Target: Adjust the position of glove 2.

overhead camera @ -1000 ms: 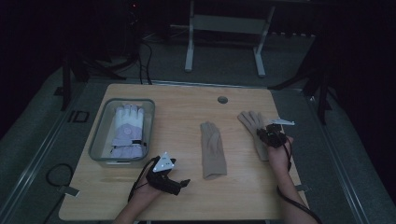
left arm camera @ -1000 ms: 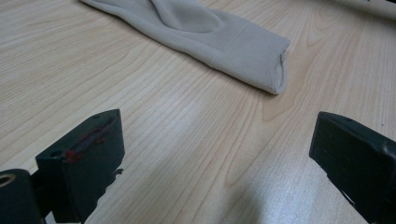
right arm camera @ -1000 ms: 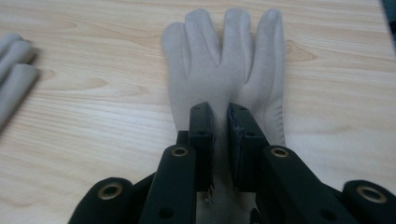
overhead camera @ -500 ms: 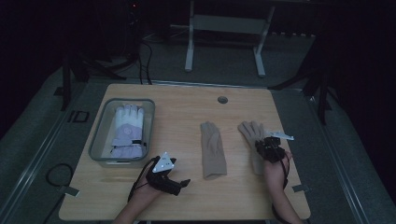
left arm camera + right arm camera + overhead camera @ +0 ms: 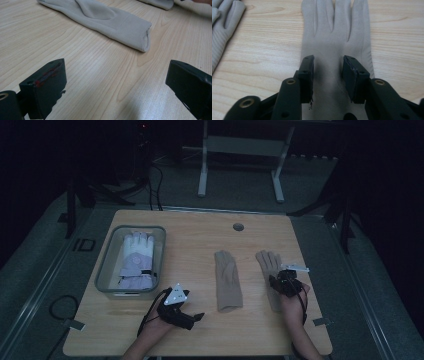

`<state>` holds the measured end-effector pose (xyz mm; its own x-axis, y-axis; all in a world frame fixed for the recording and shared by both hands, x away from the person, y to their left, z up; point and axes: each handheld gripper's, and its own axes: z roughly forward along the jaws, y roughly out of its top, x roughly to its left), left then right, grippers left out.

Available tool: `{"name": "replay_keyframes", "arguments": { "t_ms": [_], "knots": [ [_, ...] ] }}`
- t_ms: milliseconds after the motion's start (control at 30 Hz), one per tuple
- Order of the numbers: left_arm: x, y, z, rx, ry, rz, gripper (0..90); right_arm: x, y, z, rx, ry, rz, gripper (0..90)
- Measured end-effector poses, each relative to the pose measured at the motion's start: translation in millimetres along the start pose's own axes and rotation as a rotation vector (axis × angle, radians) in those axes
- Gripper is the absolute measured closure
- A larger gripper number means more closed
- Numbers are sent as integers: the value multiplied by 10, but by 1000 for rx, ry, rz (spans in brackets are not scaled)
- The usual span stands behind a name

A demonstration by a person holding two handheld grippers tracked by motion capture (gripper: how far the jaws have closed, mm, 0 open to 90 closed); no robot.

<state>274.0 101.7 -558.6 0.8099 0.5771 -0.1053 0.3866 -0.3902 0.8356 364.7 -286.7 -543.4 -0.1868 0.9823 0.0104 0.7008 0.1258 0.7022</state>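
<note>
Two beige gloves lie flat on the wooden table [image 5: 200, 235]. The centre glove [image 5: 229, 280] points its cuff toward the front edge, and the left gripper view has that cuff [image 5: 135, 35] just ahead. My left gripper [image 5: 192, 317] rests near the front edge, jaws wide open [image 5: 115, 82] and empty. The right glove [image 5: 267, 262] lies under my right gripper [image 5: 282, 282]. In the right gripper view its jaws [image 5: 328, 67] straddle the glove's palm [image 5: 334, 25] with a gap on each side; they have just been opening, and the pads do not press the fabric.
A clear plastic bin [image 5: 107, 270] at the table's left holds white and lavender gloves [image 5: 137, 255]. A round cable hole [image 5: 238, 227] sits near the far edge. A metal frame [image 5: 240, 145] stands on the floor behind the table.
My right gripper drew back toward the front edge, dragging the right glove a little with it, then its jaws parted and let the fabric go. The left gripper stayed put.
</note>
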Motion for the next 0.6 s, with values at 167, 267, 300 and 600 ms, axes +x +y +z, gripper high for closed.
{"name": "replay_keyframes", "arguments": {
  "t_ms": [167, 267, 300, 600],
  "knots": [
    [5, -7, -3, 0, 1, -4, 33, -94, 29, -69, -11, 70, -113, 548],
    [9, -14, -15, 1, -3, -1, 33, -177, 29, -109, -17, 103, -151, 558],
    [9, -16, -18, 1, -3, -1, 33, -208, 31, -121, -22, 118, -171, 557],
    [-4, -36, -16, 9, 3, 5, 34, -369, 6, -186, -23, 195, -297, 546]
  ]
}}
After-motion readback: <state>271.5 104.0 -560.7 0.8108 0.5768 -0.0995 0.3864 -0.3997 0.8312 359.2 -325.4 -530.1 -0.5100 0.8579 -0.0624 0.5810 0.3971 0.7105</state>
